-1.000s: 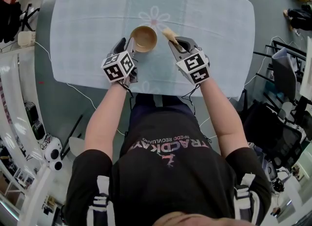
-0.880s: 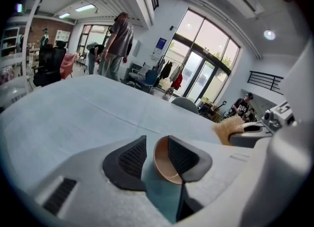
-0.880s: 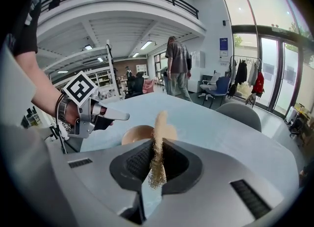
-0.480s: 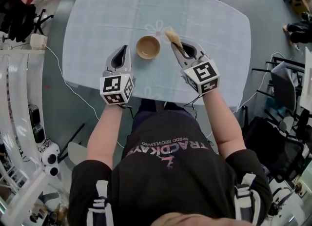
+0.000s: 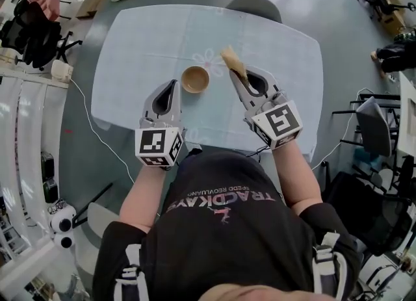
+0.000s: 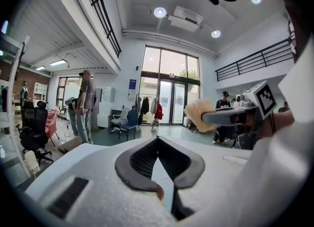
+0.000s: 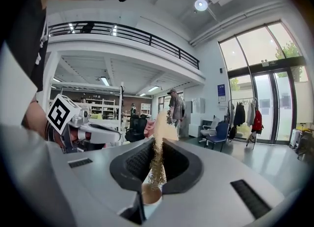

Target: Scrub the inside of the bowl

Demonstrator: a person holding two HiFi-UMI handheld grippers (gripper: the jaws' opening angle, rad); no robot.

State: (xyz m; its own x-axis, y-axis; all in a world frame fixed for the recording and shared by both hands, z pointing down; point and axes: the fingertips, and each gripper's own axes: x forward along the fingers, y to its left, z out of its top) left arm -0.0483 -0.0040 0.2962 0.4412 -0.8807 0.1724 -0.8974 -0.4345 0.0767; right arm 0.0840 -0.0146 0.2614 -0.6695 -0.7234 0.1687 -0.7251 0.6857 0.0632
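A small wooden bowl (image 5: 195,78) stands upright on the pale blue tablecloth (image 5: 136,46), near the table's middle. My left gripper (image 5: 173,85) hovers just left of the bowl, apart from it, jaws shut with nothing between them. My right gripper (image 5: 236,73) is to the right of the bowl, shut on the stem of a tan bristle brush (image 5: 230,55) whose head points away from me. In the right gripper view the brush (image 7: 158,157) rises from between the jaws. In the left gripper view the left gripper (image 6: 158,141) is raised and level, and the brush (image 6: 199,114) shows at the right.
A grey chair (image 5: 254,5) stands at the table's far edge. Office chairs (image 5: 367,124) and gear crowd the floor on the right. A white cable (image 5: 83,101) runs along the left. People (image 6: 85,104) stand in the hall behind.
My left gripper has let go of the bowl's rim, drawn back and shut. Both grippers have risen away from the table; the brush stays gripped in the right one.
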